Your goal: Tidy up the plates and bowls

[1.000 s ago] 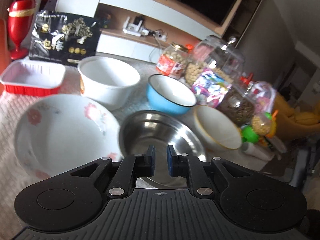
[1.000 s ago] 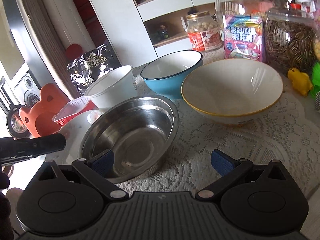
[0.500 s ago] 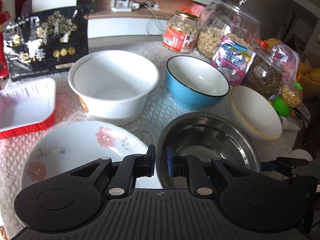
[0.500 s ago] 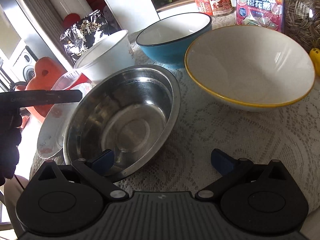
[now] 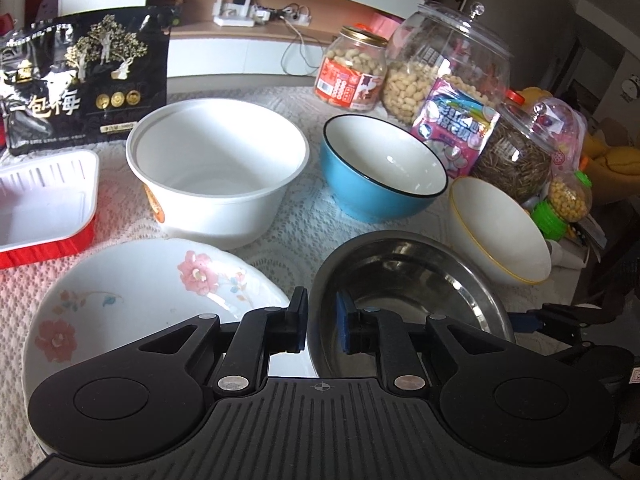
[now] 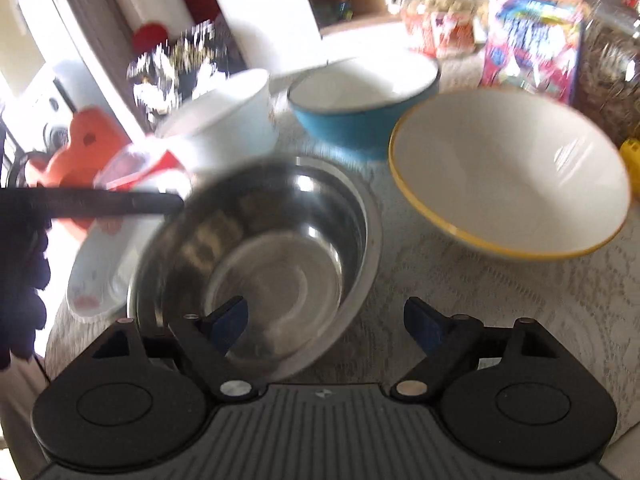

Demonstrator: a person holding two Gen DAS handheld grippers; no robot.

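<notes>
Tableware and snacks, counted

There were four bowls: a steel bowl [image 5: 408, 280], a blue bowl [image 5: 380, 176], a yellow-rimmed bowl [image 5: 500, 236] and a white tub [image 5: 216, 172]. One floral plate [image 5: 132, 304], one red tray [image 5: 44, 208], four jars, two snack bags.

Pretty clearly someone's living room at home, not a lab. The table [image 5: 304, 208] has a lace cloth on it and it's loaded with snacks: a peanut jar [image 5: 352, 70] at 12 o'clock, a big glass jar [image 5: 448, 64] and a candy bag [image 5: 454, 132] around 1, a seed jar [image 5: 516, 152] at 2, and a black snack bag [image 5: 86, 80] at 10. Behind all that there's a white and wood TV cabinet [image 5: 248, 36] with a router [image 5: 236, 10] and cables sitting on its shelf.
</notes>
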